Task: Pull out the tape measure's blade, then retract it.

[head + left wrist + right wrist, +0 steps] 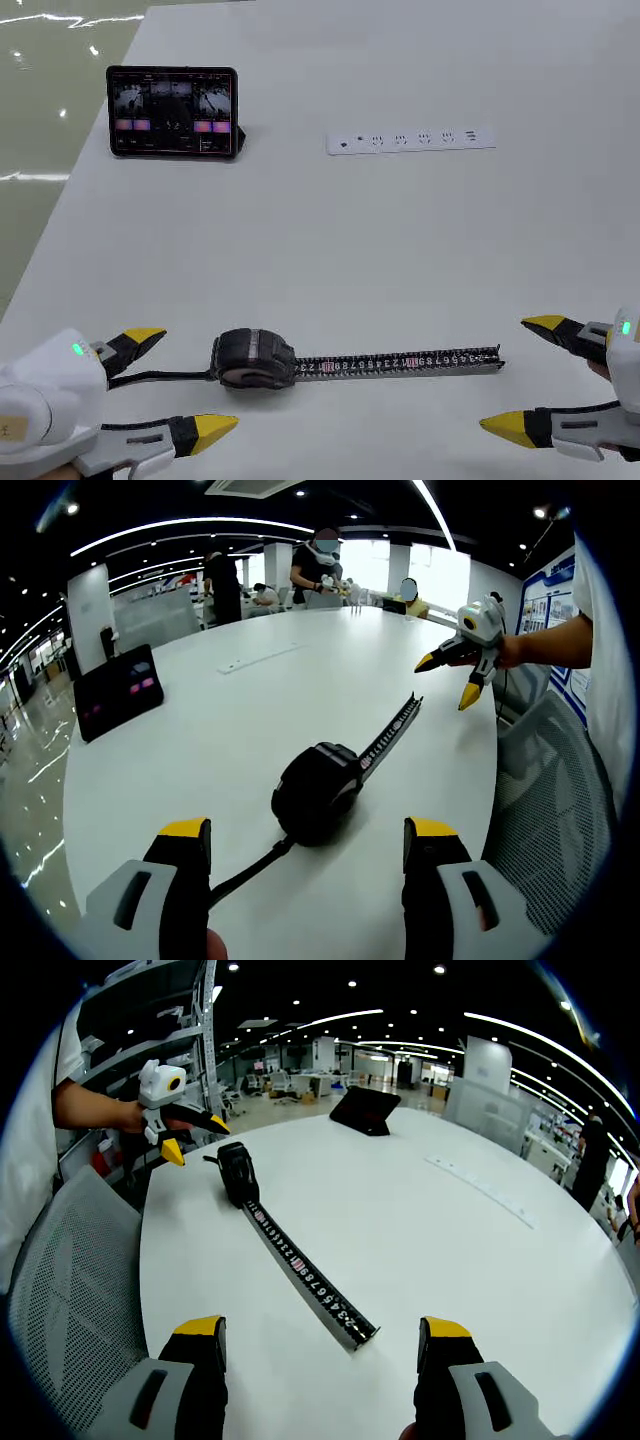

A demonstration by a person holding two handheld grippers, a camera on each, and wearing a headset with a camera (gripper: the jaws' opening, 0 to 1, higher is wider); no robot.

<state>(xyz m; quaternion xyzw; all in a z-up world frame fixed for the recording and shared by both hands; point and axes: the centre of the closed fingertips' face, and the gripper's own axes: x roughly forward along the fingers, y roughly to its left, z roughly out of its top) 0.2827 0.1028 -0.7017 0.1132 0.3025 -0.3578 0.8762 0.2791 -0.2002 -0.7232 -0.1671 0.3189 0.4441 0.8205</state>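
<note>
A black tape measure (252,359) lies on the white table (380,240), its dark blade (400,362) drawn out to the right and lying flat. A thin black strap trails left from the case. My left gripper (187,383) is open just left of the case, its yellow-tipped fingers either side of the strap and touching nothing. In the left gripper view the case (317,790) sits just ahead of the jaws. My right gripper (520,375) is open a little right of the blade's end. The blade tip (362,1335) lies between and ahead of the right jaws.
A black tablet (173,111) stands propped at the far left of the table. A white power strip (411,140) lies at the far middle. The table's near edge is close below both grippers. A grey mesh chair (70,1290) is beside the table.
</note>
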